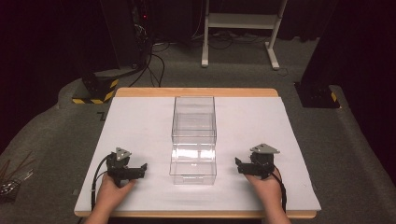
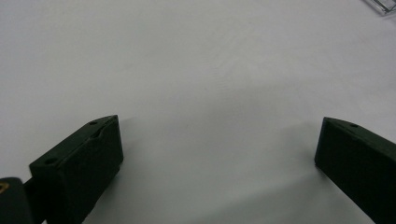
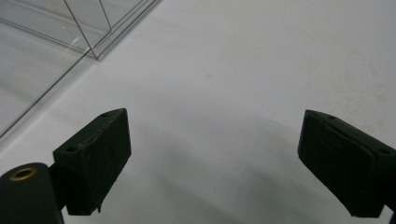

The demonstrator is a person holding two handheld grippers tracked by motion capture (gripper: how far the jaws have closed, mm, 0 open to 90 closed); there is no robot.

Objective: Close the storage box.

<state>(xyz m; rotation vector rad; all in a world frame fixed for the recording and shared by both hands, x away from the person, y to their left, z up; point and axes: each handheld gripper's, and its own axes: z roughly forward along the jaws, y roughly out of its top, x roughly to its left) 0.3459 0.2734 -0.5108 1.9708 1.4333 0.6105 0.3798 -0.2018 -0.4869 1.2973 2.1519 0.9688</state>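
Observation:
Two clear plastic boxes stand in the middle of the white table cover point(image 1: 140, 126), one behind the other: the far box point(image 1: 194, 119) and the near box point(image 1: 193, 163). My left gripper point(image 1: 141, 170) rests on the cover left of the near box, held by a hand, jaws wide apart with nothing between them. My right gripper point(image 1: 238, 165) rests right of the near box, also open and empty. The left gripper point(image 2: 219, 144) looks at bare white cover, a box corner point(image 2: 383, 5) at top right. The right gripper point(image 3: 212, 149) has a clear box edge point(image 3: 84, 35) at upper left.
The wooden table edge point(image 1: 196, 92) shows at the back. Beyond it on the grey floor are a white metal stand point(image 1: 240, 28), cables point(image 1: 156, 60), and black bases with yellow-black striping point(image 1: 95, 91). Loose sticks point(image 1: 14, 175) lie at far left.

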